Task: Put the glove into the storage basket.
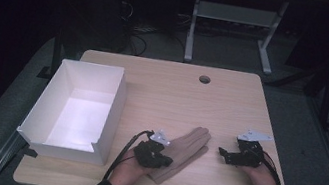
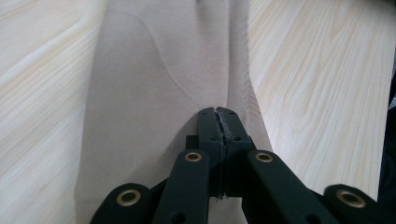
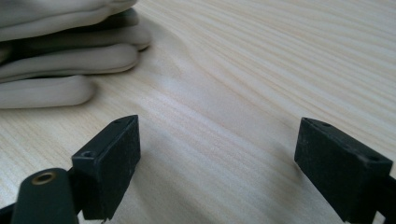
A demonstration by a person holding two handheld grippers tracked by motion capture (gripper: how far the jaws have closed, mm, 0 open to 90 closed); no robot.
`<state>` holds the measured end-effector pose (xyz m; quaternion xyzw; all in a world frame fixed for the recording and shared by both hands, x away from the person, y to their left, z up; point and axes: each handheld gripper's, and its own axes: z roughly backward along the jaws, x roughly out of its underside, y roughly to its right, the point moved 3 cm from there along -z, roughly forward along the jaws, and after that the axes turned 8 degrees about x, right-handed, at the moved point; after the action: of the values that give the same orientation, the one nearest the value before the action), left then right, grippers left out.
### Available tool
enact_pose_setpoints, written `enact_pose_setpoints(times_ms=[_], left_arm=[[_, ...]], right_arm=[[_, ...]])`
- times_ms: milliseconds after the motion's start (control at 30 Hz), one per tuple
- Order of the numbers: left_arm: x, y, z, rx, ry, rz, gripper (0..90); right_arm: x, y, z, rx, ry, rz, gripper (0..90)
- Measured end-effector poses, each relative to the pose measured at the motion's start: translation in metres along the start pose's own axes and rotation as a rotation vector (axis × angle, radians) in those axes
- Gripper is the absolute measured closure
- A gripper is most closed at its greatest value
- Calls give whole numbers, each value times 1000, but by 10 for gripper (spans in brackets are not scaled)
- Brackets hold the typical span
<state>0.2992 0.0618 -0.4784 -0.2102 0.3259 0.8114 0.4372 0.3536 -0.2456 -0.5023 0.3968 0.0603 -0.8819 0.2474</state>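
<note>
The left gripper (image 2: 219, 112) was clamped on the cuff end of the beige glove (image 1: 182, 152), which lay flat on the table (image 1: 162, 92) (fingers pointing away). The right gripper (image 3: 217, 158) stood beside it, jaws wide apart over bare wood, holding nothing.

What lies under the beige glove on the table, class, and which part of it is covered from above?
Under the glove lies the bare wooden table. The left hand-held gripper sits on the glove's cuff end, shut on its fabric, hiding that part. Anything beneath the glove is hidden.
</note>
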Motion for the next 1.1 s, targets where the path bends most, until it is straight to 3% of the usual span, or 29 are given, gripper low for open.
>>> enact_pose_setpoints(times_ms=[133,267,367,500,700,767,900,1000,1033,1100], left_arm=[[7,-5,9,-8,-3,13,893],[13,-10,22,-50,-24,5,893],[11,-9,26,-39,-12,1,854],[0,-5,31,-35,11,-38,728],[-15,-12,32,-40,27,-50,456],[-20,-16,24,-21,20,-58,351],[-22,-23,13,-38,-16,-93,192],[-23,-28,8,-43,-21,-99,152],[-22,-28,5,-42,-8,-83,146],[-20,-29,2,-38,-30,-88,139]], right_arm=[[0,1,-1,-12,-4,-8,140],[0,1,-1,-21,-12,-24,140],[0,2,-1,-21,-14,-23,141],[0,2,-1,-22,-12,-23,141],[0,1,-1,-22,-15,-21,141],[0,1,-1,-23,-13,-19,140],[0,0,-2,-23,-13,-22,140],[-1,0,-2,-23,-14,-22,140],[-1,0,-2,-24,-14,-23,140],[-1,0,-2,-24,-14,-23,140]])
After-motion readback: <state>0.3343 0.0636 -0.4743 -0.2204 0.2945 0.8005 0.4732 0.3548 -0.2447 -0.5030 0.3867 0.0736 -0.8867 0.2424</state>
